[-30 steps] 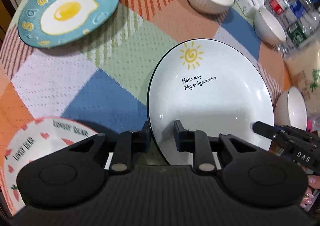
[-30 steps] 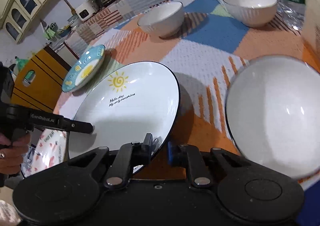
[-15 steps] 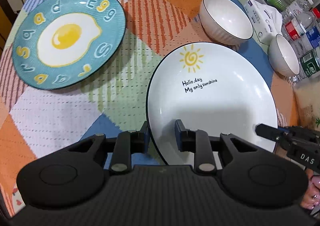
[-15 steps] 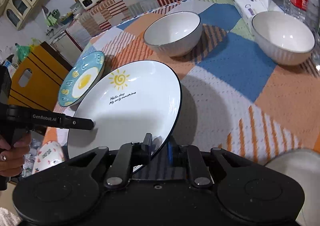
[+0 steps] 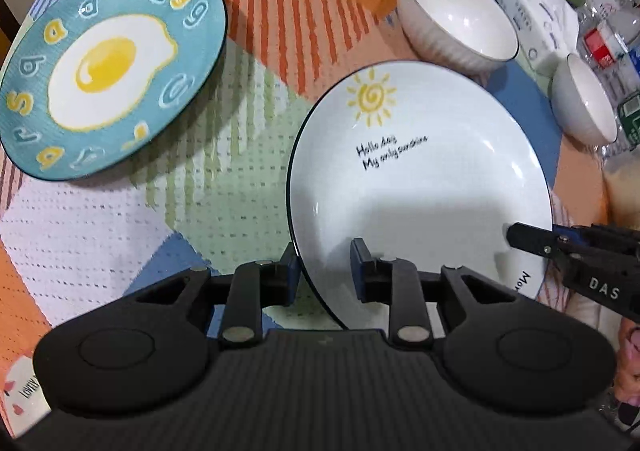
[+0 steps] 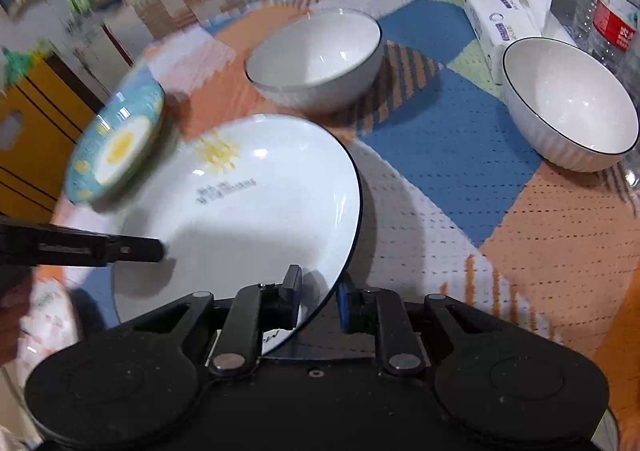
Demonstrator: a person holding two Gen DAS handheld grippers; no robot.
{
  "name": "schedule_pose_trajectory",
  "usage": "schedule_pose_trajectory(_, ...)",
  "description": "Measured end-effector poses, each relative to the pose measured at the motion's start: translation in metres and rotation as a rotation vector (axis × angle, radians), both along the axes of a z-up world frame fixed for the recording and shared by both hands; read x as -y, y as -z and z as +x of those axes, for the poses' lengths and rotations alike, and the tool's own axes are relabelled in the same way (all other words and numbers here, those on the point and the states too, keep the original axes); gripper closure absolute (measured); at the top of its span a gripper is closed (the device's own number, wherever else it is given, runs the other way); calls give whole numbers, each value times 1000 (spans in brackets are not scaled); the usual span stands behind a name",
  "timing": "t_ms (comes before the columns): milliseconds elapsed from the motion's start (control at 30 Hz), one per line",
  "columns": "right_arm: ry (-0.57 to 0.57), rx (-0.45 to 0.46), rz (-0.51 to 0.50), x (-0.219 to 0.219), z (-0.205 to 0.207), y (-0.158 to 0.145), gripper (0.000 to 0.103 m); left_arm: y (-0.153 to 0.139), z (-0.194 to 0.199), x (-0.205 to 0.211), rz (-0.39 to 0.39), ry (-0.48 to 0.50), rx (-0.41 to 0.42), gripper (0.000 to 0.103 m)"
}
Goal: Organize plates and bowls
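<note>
A white sun plate with a dark rim is held above the table by both grippers. My left gripper is shut on its near-left rim. My right gripper is shut on its other edge; the sun plate fills the left of that view. A teal egg plate lies on the cloth to the far left. Two white bowls stand at the back right, also in the right wrist view.
A patchwork cloth covers the table. A heart-print plate peeks at the near left. A tissue pack and water bottles stand at the back right. A yellow cabinet is beyond the table.
Both grippers have carried the sun plate away from the near edge toward the egg plate and the bowls. The heart-print plate and the near bowl have slipped out of view.
</note>
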State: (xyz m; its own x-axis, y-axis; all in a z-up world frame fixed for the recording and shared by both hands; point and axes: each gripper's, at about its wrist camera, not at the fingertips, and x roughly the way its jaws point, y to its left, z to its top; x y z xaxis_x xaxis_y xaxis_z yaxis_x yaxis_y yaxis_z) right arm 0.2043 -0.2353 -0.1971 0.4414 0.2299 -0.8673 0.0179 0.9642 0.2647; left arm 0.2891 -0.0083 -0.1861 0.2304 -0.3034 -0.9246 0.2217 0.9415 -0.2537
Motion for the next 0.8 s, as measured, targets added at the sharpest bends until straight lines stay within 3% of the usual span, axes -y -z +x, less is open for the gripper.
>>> schedule_pose_trajectory(300, 44, -28, -14, 1, 5, 2, 77, -5, -7, -3, 8, 12, 24, 80)
schedule_pose_trajectory(467, 29, 65, -98, -9, -16, -20, 74, -25, -25, -7, 7, 48, 64, 80)
schedule_pose_trajectory(800, -81, 169, 25, -39, -69, -71, 73, -54, -77, -40, 39, 92, 124, 78)
